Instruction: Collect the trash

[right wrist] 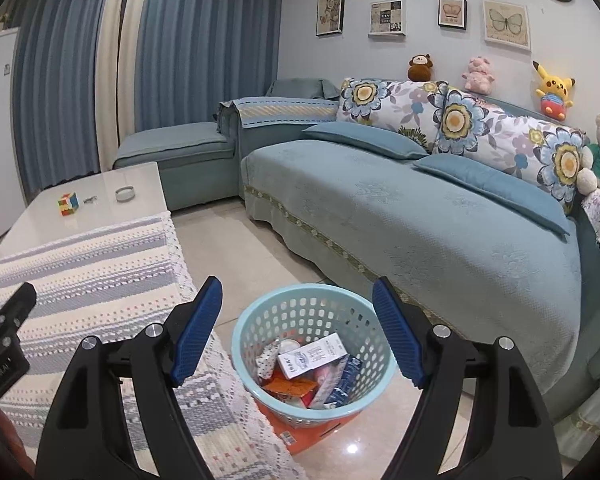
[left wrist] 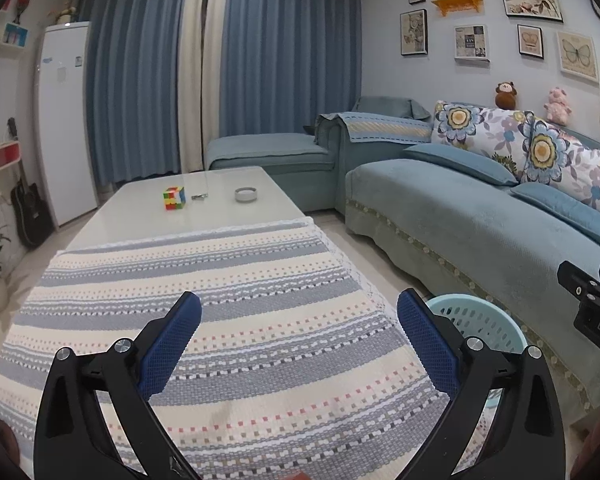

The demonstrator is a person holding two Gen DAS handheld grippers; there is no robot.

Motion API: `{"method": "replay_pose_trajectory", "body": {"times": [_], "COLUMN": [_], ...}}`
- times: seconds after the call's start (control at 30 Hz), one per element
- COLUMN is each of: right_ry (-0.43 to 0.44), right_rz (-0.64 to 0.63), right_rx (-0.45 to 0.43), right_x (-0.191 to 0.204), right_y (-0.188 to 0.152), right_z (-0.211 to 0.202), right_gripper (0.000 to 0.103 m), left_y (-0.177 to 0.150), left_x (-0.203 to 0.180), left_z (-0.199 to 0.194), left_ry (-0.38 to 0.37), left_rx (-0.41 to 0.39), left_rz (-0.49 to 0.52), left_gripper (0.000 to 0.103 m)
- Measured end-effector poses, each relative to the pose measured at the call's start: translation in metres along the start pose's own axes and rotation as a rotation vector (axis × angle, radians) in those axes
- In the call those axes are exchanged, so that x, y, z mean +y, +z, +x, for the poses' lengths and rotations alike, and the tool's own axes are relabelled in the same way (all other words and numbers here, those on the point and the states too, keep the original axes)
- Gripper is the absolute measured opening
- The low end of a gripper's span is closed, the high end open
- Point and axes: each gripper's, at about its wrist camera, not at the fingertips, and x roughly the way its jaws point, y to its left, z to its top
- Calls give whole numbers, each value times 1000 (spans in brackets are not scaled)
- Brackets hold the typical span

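A light-blue perforated basket (right wrist: 256, 328) stands on the floor beside the table, on an orange box (right wrist: 312, 434). Inside lie a white carton (right wrist: 312, 360), an orange wrapper (right wrist: 294, 386), a dark blue packet (right wrist: 346, 378) and other wrappers. My right gripper (right wrist: 298, 314) hovers above the basket, open, nothing between its blue pads. My left gripper (left wrist: 300, 320) hangs open over the striped tablecloth (left wrist: 204, 280), holding nothing. The basket's rim (left wrist: 480, 316) shows at the right of the left wrist view, partly behind a finger.
A Rubik's cube (left wrist: 175, 198), a small metal item (left wrist: 199, 197) and a round ashtray (left wrist: 245, 194) sit on the white table's far end (left wrist: 148, 216). A blue sofa (right wrist: 420, 216) with cushions and plush toys runs along the right. Tiled floor (right wrist: 228, 248) lies between table and sofa.
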Motion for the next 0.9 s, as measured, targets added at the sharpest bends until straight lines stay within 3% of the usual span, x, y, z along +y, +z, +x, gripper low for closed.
{"method": "replay_pose_trajectory", "body": {"times": [0.47, 0.9], "right_ry": [-14, -17], "right_rz": [15, 40], "right_rx": [-5, -28], "right_x": [-2, 0], "right_y": [0, 2], "right_z": [0, -5], "right_gripper": [73, 76], "left_y": [0, 1], "left_x": [-3, 4], "left_z": [6, 6], "left_ry": [-27, -2], "left_rx": [27, 21], "left_rz": [-5, -11], "left_gripper": [95, 95]}}
